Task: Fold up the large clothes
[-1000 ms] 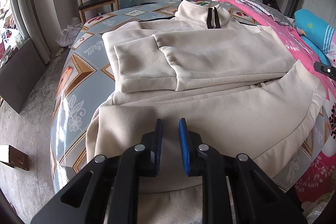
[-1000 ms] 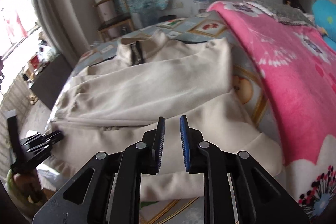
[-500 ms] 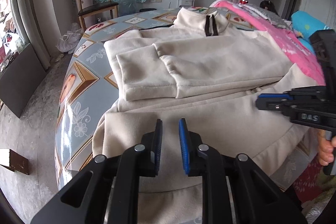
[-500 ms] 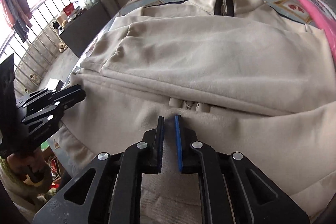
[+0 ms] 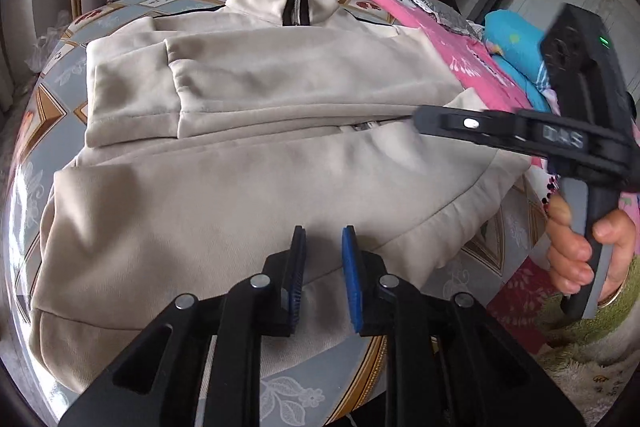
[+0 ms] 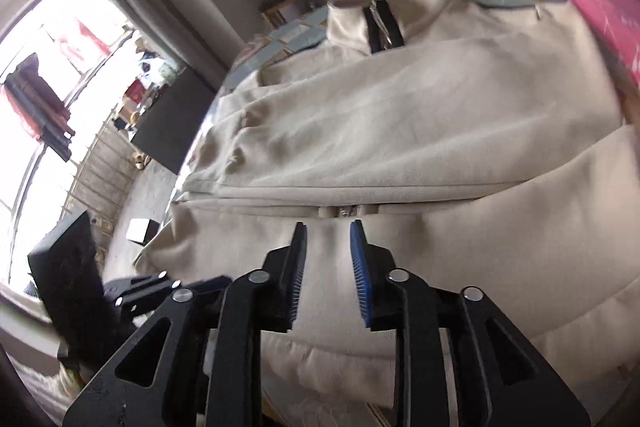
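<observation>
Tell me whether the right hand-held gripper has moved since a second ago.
Yes. In the left wrist view the right hand-held gripper has come in from the right edge over the jacket, its tip now near the jacket's lower zipper end.

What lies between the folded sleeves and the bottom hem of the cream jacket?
Only plain cream jacket front, crossed by the right gripper. Both views show it, with a zipper pull under the sleeves.

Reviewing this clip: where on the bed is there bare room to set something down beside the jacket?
Bare patterned sheet shows left of the cream jacket, between its folded sleeves and the bed edge. A narrower patch lies by the hem, right of the left hand-held gripper. The middle is all jacket; the pink quilt crowds the right, where the right hand-held gripper hovers.
</observation>
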`<state>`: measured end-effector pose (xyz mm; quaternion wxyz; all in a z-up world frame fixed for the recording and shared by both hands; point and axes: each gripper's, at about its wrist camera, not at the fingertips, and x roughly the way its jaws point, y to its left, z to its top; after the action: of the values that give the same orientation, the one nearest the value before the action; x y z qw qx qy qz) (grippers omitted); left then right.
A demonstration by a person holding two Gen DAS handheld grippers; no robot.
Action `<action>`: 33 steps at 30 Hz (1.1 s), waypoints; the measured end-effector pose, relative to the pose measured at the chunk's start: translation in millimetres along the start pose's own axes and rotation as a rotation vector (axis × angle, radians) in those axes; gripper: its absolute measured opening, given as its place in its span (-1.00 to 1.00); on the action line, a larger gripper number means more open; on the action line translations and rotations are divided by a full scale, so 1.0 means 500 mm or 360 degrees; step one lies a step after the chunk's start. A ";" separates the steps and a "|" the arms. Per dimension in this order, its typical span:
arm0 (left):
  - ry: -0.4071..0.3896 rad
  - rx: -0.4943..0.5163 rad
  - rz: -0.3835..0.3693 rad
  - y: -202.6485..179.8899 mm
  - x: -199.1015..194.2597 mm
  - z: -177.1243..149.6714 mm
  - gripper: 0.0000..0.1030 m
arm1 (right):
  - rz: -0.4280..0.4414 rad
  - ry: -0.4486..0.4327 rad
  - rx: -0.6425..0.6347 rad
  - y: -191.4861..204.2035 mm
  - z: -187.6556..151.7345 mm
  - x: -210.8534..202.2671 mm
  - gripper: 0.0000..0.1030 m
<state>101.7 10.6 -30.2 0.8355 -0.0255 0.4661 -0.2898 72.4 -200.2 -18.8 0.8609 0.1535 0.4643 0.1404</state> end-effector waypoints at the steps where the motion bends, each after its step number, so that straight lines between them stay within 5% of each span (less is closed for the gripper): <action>1: -0.0001 0.0008 0.0000 0.000 0.000 -0.002 -0.65 | -0.0018 -0.0027 -0.0096 0.015 -0.015 -0.026 -0.26; 5: 0.0001 0.0058 0.0045 -0.009 0.002 -0.003 -0.65 | -0.0163 0.0058 -0.0323 0.043 -0.086 -0.040 -0.24; 9: -0.0007 0.0066 0.0052 -0.006 0.005 -0.002 -0.65 | -0.0201 0.0089 -0.0226 0.012 -0.133 -0.001 -0.25; 12: 0.0005 0.0065 0.0052 -0.006 0.007 0.000 -0.64 | -0.0230 0.0093 -0.0217 0.013 -0.126 -0.017 -0.26; 16: 0.0005 0.0084 0.0052 -0.004 0.008 -0.001 -0.65 | -0.0440 -0.0032 -0.0199 -0.021 -0.109 -0.080 -0.25; 19: 0.0008 0.0077 0.0040 -0.003 0.007 -0.001 -0.65 | -0.0595 -0.0003 -0.0098 -0.089 -0.112 -0.075 -0.25; 23: 0.0026 0.0095 0.0040 -0.004 0.009 0.004 -0.64 | -0.0576 0.0003 -0.0060 -0.114 -0.118 -0.076 -0.26; 28: 0.0021 0.0093 0.0054 -0.008 0.008 0.003 -0.64 | -0.0738 -0.0132 0.0047 -0.157 -0.099 -0.122 -0.22; 33: 0.0037 0.0084 0.0036 -0.002 0.005 0.007 -0.64 | -0.0746 -0.0054 0.0177 -0.208 -0.101 -0.118 -0.22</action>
<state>105.0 7.6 -29.9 0.8336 0.0052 0.4684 -0.2927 8.9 -311.1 -41.4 0.8679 0.0911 0.4797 -0.0916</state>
